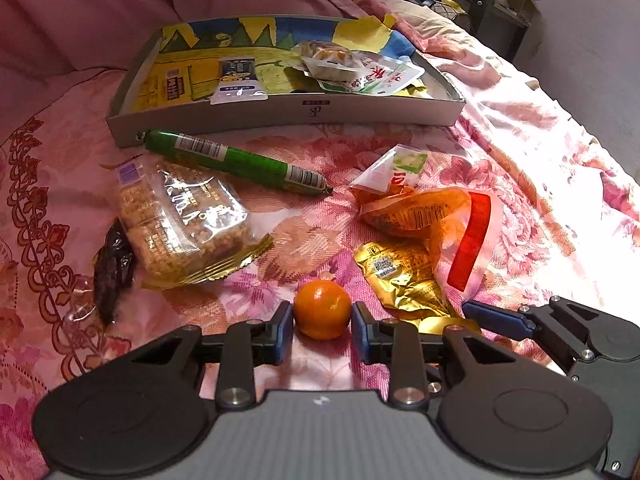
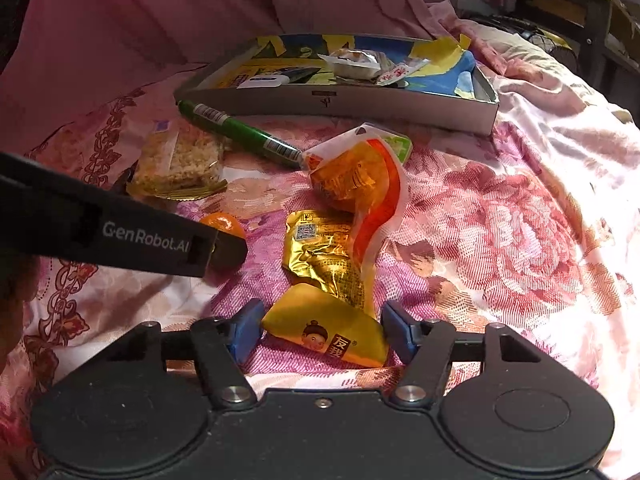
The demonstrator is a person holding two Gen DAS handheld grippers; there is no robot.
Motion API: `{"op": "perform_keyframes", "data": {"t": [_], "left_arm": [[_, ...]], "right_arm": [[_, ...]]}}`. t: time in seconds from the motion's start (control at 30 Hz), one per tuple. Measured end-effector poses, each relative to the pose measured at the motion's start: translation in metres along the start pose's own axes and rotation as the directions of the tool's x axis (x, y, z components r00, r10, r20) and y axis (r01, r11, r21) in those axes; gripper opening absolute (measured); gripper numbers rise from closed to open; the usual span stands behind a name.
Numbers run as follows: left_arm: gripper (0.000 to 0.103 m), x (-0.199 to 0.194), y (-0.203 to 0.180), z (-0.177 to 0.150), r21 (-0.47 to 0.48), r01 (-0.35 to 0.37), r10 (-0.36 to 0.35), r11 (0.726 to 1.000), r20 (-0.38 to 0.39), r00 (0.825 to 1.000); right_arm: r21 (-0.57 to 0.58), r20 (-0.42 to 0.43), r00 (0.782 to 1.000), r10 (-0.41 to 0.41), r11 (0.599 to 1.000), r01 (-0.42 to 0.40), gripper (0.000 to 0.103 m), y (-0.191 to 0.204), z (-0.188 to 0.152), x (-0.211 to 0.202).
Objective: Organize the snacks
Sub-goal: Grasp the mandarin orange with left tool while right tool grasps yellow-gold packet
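Left wrist view: the left gripper (image 1: 322, 326) is closed on the small orange (image 1: 322, 309), one blue pad at each flank; the fruit rests on the floral bedspread (image 1: 500, 184). The open box (image 1: 280, 114), already holding several snacks, lies straight ahead and well apart, its long axis crosswise; a green sausage stick (image 1: 236, 160) lies between, slantwise.

Right wrist view: the right gripper (image 2: 322, 336) stands about half open around a yellow snack packet (image 2: 324, 330); its pads sit just beside the packet's ends, and contact cannot be confirmed. The box (image 2: 360, 106) lies ahead. Judged: each hand must carry forward to the box.
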State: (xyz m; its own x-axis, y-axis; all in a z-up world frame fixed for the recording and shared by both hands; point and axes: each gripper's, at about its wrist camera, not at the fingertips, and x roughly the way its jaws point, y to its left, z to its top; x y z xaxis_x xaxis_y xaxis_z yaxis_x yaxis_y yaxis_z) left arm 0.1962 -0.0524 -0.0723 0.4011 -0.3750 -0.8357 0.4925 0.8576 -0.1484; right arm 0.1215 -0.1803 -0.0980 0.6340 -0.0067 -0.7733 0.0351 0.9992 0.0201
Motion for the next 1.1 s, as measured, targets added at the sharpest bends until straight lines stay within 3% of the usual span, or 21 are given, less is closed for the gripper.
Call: {"op": "perform_keyframes", "data": {"t": [0.2, 0.3, 0.37, 0.5, 0.93, 1.03, 1.1], "left_arm": [[0.034, -0.001, 0.001, 0.000, -0.012, -0.005, 0.005, 1.000, 0.003, 1.000], [0.034, -0.002, 0.002, 0.000, -0.021, -0.006, 0.006, 1.000, 0.006, 1.000], [0.034, -0.003, 0.003, 0.001, -0.026, -0.006, 0.006, 1.000, 0.008, 1.000], [0.034, -0.005, 0.005, 0.002, -0.037, 0.006, -0.005, 0.999, 0.021, 1.000], [0.034, -0.009, 0.005, 0.003, -0.050, 0.017, -0.015, 0.999, 0.038, 0.999], [0.034, -0.009, 0.005, 0.003, -0.051, 0.022, -0.020, 0.998, 0.042, 0.999], [0.034, -0.010, 0.004, 0.003, -0.050, 0.023, -0.021, 0.998, 0.044, 0.999]], "right_arm": [[-0.072, 0.012, 0.999, -0.030, 0.997, 0.031, 0.063, 0.008, -0.001, -0.003], [-0.174, 0.036, 0.996, -0.079, 0.981, 0.084, 0.062, 0.018, -0.004, -0.005], [-0.271, 0.072, 0.990, -0.122, 0.953, 0.137, 0.062, 0.029, -0.007, -0.007], [-0.445, 0.164, 0.965, -0.206, 0.857, 0.258, 0.060, 0.045, -0.016, -0.008], [-0.499, 0.220, 0.939, -0.264, 0.797, 0.340, 0.059, 0.049, -0.022, -0.013], [-0.481, 0.205, 0.944, -0.259, 0.813, 0.328, 0.059, 0.048, -0.022, -0.018], [-0.434, 0.173, 0.955, -0.240, 0.852, 0.293, 0.059, 0.042, -0.018, -0.021]]}}
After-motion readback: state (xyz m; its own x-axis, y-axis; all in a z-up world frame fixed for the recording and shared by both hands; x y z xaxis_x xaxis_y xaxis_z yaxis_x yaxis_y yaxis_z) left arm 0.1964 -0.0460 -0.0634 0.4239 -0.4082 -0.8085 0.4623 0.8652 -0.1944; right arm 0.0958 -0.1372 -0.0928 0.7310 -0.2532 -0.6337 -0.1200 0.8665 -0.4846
